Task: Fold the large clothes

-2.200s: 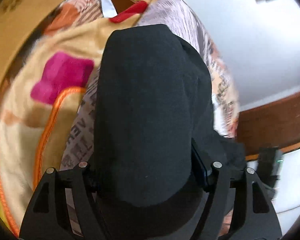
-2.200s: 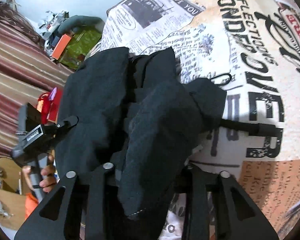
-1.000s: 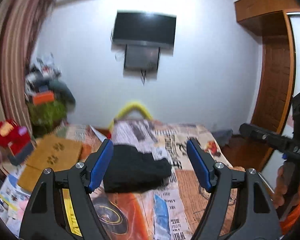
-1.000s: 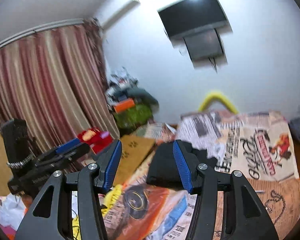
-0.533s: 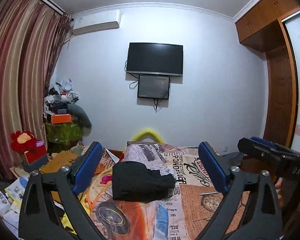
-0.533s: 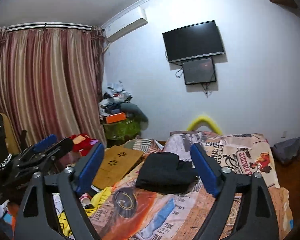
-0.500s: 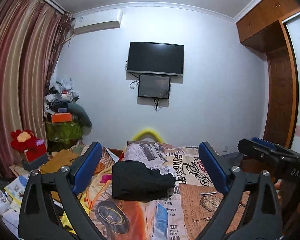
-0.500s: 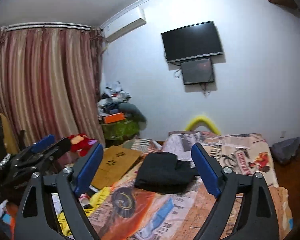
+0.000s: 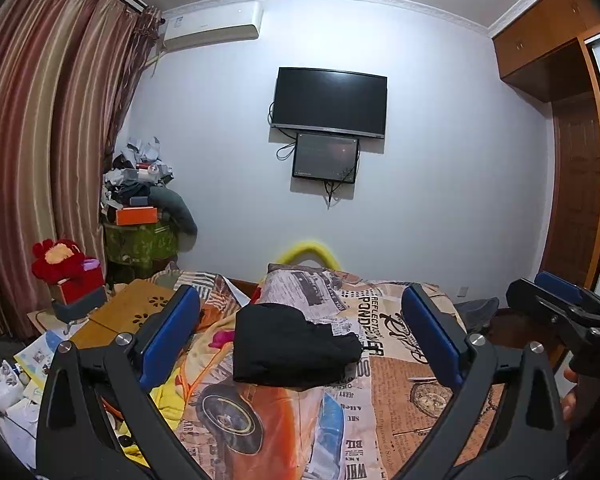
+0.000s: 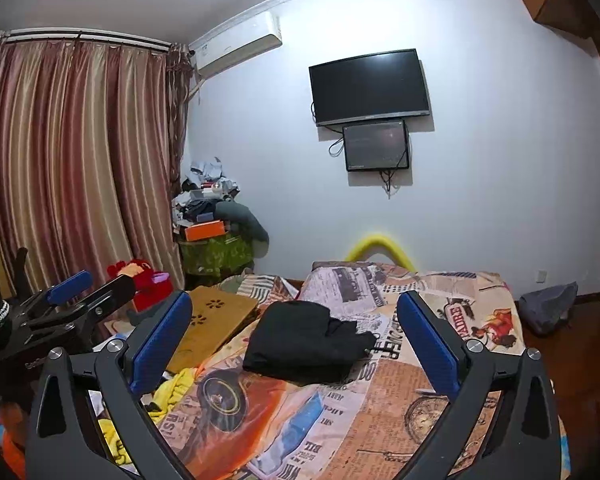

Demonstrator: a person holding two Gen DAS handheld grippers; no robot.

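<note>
lying folded on the bed (image 9: 400, 380), the black garment (image 9: 288, 346) makes a compact dark bundle on the newspaper-print cover, at about twelve o'clock from both cameras and well apart from either tool. one rumpled end of it sticks out toward three o'clock, and in the right wrist view a thin dark cord trails from that end onto the print.

the left tongs (image 9: 300, 340) are spreading their jaws, the blue pads (image 9: 172, 336) far apart with nothing between them but the distant bundle. the right tongs (image 10: 294, 340) are likewise opening, empty, their pads framing the garment without touching it. each tool shows in the other's view: the right one at three o'clock in the left wrist view, the left one at nine o'clock in the right wrist view.

a wooden lap desk (image 10: 216, 320) lies at ten o'clock of the garment, beside a red plush toy (image 9: 60, 260). on the far wall hang a dark television (image 9: 330, 102) and a smaller screen beneath it. something grey, perhaps a bag, lies on the floor at three o'clock in the right wrist view.
</note>
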